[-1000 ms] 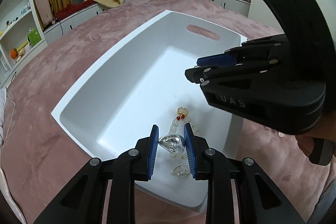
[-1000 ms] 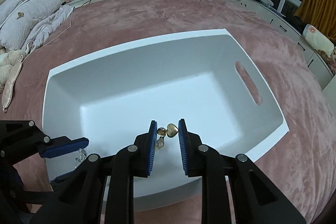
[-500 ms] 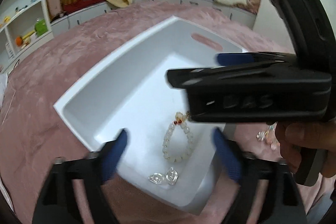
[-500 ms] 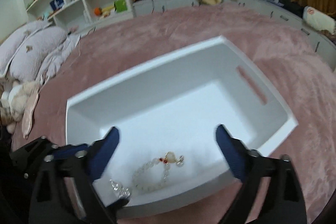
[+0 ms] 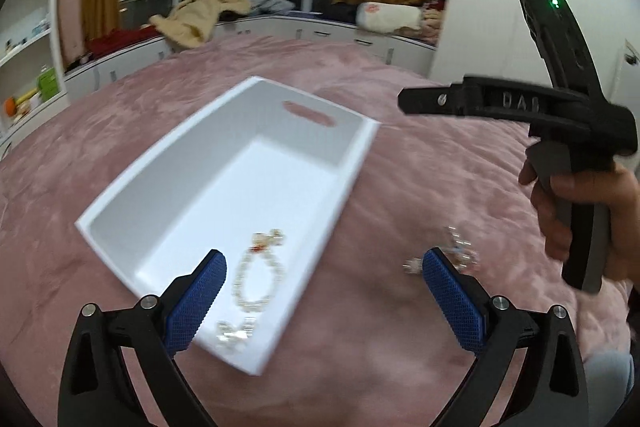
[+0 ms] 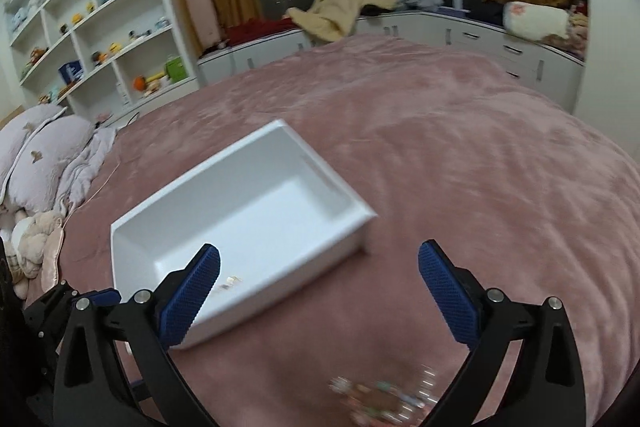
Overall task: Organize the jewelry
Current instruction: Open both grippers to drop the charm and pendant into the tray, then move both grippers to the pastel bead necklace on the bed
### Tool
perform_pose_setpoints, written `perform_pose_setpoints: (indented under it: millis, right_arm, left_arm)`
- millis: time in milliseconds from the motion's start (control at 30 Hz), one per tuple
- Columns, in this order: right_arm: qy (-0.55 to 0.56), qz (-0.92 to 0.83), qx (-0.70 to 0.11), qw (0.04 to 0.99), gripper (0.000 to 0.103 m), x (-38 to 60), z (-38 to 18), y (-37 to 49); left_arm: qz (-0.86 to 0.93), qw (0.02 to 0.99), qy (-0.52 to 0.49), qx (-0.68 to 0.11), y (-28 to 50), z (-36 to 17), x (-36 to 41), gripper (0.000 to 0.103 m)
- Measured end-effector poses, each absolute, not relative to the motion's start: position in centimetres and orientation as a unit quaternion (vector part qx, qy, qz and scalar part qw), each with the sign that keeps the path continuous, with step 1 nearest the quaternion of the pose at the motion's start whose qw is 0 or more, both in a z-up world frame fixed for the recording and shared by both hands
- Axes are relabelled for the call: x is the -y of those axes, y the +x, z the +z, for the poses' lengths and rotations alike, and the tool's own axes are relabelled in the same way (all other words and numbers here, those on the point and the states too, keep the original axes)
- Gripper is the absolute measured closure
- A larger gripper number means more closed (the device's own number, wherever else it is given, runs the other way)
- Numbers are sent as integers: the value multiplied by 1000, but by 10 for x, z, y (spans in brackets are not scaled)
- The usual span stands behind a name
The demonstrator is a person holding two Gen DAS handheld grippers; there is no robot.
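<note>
With a bead bracelet [image 5: 258,281] in the white tray [image 5: 362,151], the left gripper [image 5: 324,301] is spread empty, the right gripper [image 6: 318,297] is opening the last bit with nothing between its jaws, and next comes reaching for the loose jewelry [image 6: 380,397] on the pink bedspread [image 6: 460,155].

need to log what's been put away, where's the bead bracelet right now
In the left wrist view the bead bracelet lies on the floor of the white tray, at its near end, just beyond a small silver piece.

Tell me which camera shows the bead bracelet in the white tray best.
The left wrist view. There the bead bracelet lies as a full loop on the floor of the white tray, slightly blurred. In the right wrist view, a blue finger covers most of it; only a few pale specks show in the tray's near corner.
</note>
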State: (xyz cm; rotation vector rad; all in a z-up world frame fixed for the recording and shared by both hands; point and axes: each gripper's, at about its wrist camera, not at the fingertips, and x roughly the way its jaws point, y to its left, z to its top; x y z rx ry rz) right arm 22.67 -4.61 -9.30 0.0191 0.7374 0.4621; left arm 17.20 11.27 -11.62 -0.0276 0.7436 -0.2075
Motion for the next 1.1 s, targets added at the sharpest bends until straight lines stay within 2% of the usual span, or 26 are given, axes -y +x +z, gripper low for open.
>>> perform_pose_setpoints:
  millis: [300, 733, 1033, 1100]
  right_arm:
    - [-6, 177, -356, 917, 5, 125, -87, 187]
    - [-32, 201, -402, 893, 5, 170, -152, 141]
    - [-30, 224, -453, 862, 23, 158, -209, 155]
    - [-29, 225, -461, 858, 31, 156, -220, 157]
  left_arm:
    - [-151, 914, -2, -376, 168, -135, -51, 4]
    - [-183, 903, 30, -387, 177, -165, 4, 4]
    - [-185, 893, 43, -408, 213, -192, 6, 6]
    - [-185, 889, 44, -417, 222, -200, 5, 14]
